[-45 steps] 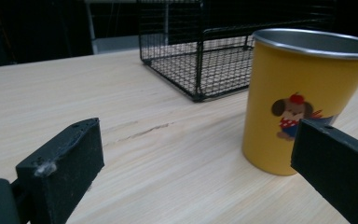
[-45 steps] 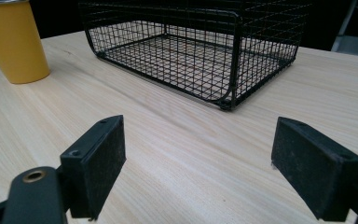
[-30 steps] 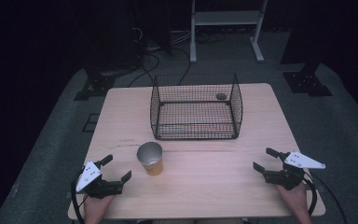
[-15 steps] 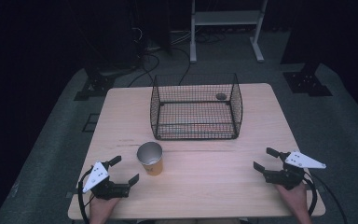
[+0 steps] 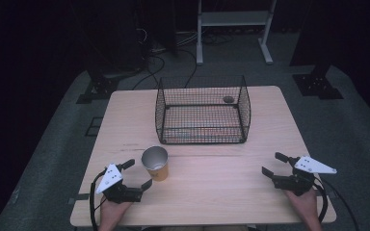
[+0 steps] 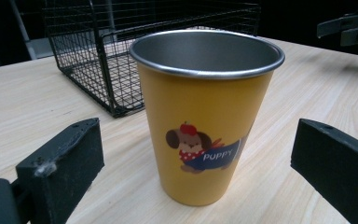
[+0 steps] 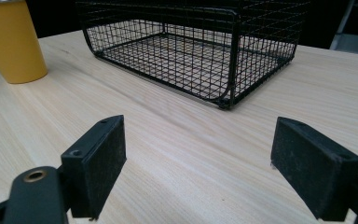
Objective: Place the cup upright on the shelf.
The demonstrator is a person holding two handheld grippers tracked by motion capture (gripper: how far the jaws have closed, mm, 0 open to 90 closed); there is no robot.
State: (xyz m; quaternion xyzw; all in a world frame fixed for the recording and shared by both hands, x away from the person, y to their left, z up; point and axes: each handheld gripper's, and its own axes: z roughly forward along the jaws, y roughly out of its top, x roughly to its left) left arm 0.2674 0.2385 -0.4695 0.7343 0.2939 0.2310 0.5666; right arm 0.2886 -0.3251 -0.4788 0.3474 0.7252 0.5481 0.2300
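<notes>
Flanking cup (image 6: 204,116), left gripper (image 5: 136,174) jaws wide.

Matt yellow cup (image 6: 205,116) with bare metal inside, black wire basket (image 5: 202,111), pale smooth-grained wooden table (image 5: 221,192).

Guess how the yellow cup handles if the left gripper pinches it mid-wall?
The yellow cup looks like thin painted metal, so probably rigid and light. Its glossy tapered wall may slide downward between the pads. Standing upright and narrower at its base, it could tip if nudged high.
</notes>
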